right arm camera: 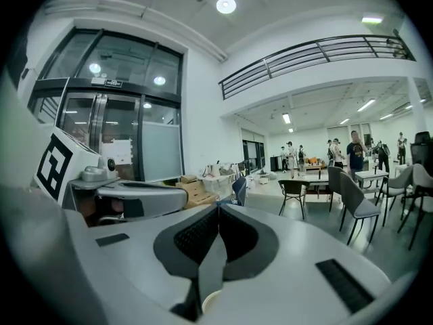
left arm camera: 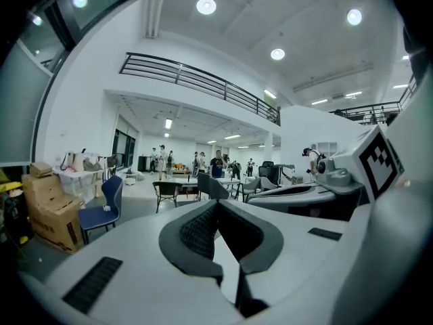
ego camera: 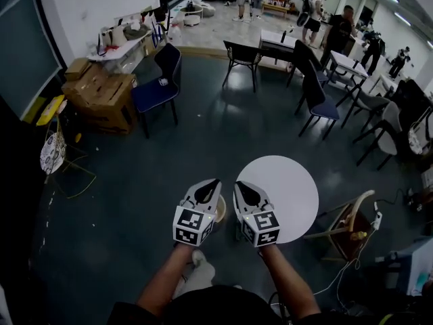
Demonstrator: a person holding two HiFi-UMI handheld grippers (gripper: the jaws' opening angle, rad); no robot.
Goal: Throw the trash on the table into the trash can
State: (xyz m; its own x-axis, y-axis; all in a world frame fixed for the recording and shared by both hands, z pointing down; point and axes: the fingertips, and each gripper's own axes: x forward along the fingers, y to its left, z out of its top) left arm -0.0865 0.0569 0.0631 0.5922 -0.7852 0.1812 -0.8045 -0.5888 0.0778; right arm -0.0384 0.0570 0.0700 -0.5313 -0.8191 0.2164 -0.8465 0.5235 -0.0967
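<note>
1. head view. the left gripper [ego camera: 216,181] and the right gripper [ego camera: 238,184] are held side by side above the dark floor [ego camera: 135,181], each with jaws closed to a point and nothing gripped. a tan curved rim, taken for the trash can [ego camera: 221,210], is seen just beneath the left gripper, between the two. the round white table [ego camera: 291,188] lies just right of it, partly covered by the right gripper.
2. left gripper view. the ribbed pads [left arm camera: 196,232] are seen pressed together with nothing between them. a blue chair [left arm camera: 101,205] and cardboard boxes [left arm camera: 51,212] stand at left (the right gripper's marker cube [left arm camera: 379,164] fills the right edge).
3. right gripper view. the pads meet at the tip, empty. a pale round rim [right arm camera: 211,305] is glimpsed below their roots, and what it belongs to cannot be told.
</note>
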